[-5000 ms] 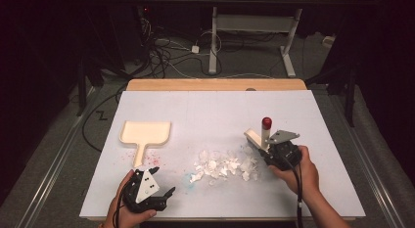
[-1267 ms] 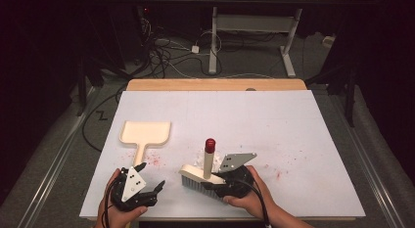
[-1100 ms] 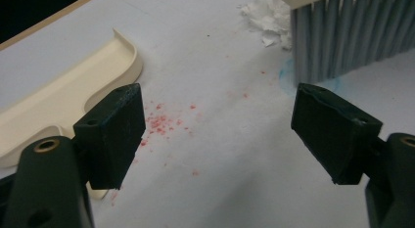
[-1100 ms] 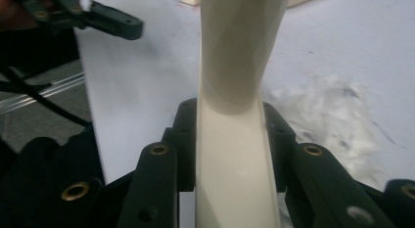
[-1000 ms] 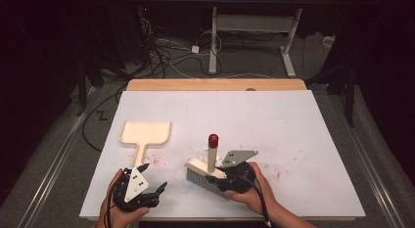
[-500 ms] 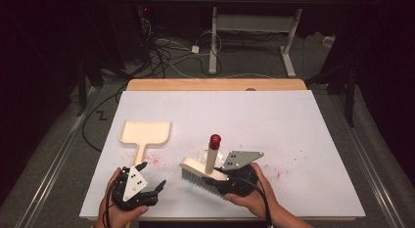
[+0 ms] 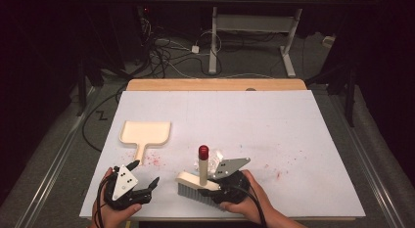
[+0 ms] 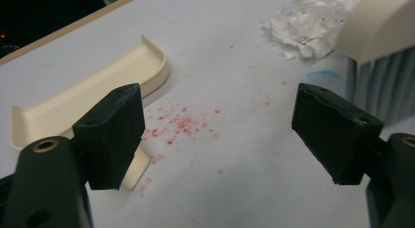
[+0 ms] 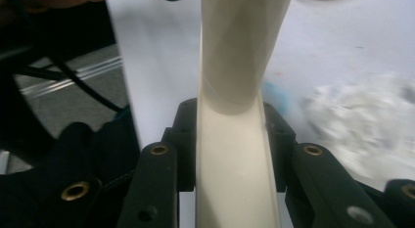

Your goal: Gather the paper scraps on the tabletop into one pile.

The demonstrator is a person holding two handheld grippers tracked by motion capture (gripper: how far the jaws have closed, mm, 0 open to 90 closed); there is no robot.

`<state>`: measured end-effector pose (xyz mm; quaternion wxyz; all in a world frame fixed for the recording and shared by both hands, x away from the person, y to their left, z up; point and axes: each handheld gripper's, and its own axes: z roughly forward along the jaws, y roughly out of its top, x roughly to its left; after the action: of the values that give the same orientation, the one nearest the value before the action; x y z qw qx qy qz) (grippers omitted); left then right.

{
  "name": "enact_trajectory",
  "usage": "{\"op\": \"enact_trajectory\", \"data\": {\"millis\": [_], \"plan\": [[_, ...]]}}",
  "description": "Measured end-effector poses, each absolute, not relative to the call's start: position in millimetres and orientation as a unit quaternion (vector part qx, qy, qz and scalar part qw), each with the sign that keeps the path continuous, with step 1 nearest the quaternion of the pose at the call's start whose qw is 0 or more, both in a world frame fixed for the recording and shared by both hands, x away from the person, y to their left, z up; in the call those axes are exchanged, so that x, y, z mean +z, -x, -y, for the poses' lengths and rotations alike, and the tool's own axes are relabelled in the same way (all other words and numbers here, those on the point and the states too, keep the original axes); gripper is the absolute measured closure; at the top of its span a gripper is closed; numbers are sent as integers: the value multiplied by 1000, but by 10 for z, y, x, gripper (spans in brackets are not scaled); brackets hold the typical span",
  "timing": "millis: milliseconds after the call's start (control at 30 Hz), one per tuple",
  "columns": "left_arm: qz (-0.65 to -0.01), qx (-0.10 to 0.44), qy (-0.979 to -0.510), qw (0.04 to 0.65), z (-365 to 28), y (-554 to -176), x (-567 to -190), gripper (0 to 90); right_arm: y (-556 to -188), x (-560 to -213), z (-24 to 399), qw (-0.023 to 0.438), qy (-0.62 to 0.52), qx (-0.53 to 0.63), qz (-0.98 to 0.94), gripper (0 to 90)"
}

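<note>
No brand, label or writing can be read on any of the things. The right claw [image 7: 215,186] is clamped on the cream plastic hand brush [image 7: 195,181] with grey bristles, its pads pressing the brush's flat back from both sides, as the right gripper view [image 9: 230,140] shows. The brush sits near the front edge of the white-covered desk [image 7: 293,130], bristles down on the surface. Its long head runs roughly left to right across the desk, tilted a little towards the person on the right end, while its round cream handle with a red cap [image 7: 203,150] stands nearly upright, pointing up and slightly away. A small heap of torn white paper scraps [image 7: 215,157] lies just behind the brush. The left claw [image 7: 142,186] is spread wide with nothing between its pads, low over the desk near scattered red crumbs [image 8: 181,125]. The cream plastic dustpan [image 7: 146,132] lies flat farther back on the left, its handle pointing towards the person.
</note>
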<state>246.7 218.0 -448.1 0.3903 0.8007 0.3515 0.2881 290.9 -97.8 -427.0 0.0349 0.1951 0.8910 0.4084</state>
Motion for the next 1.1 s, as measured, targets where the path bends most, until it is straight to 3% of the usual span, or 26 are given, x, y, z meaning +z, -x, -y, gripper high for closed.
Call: {"op": "enact_trajectory", "data": {"millis": [167, 600, 900, 1100], "plan": [[-346, 284, -806, 386, -2139, -2478, -4496, 193, -3047, -4212, 1175, 77, -216, 408, -884, 679], [-340, 278, -814, 381, -2081, -2481, -4528, 193, -3008, -3807, 1920, 101, -190, 442, -871, 678], [-335, 277, -819, 375, -2025, -2468, -4535, 193, -2728, -4021, 2440, 94, -183, 374, -904, 678], [-330, 273, -824, 371, -1988, -2474, -4553, 193, -2756, -4135, 2543, 94, -199, 377, -899, 678]]}}
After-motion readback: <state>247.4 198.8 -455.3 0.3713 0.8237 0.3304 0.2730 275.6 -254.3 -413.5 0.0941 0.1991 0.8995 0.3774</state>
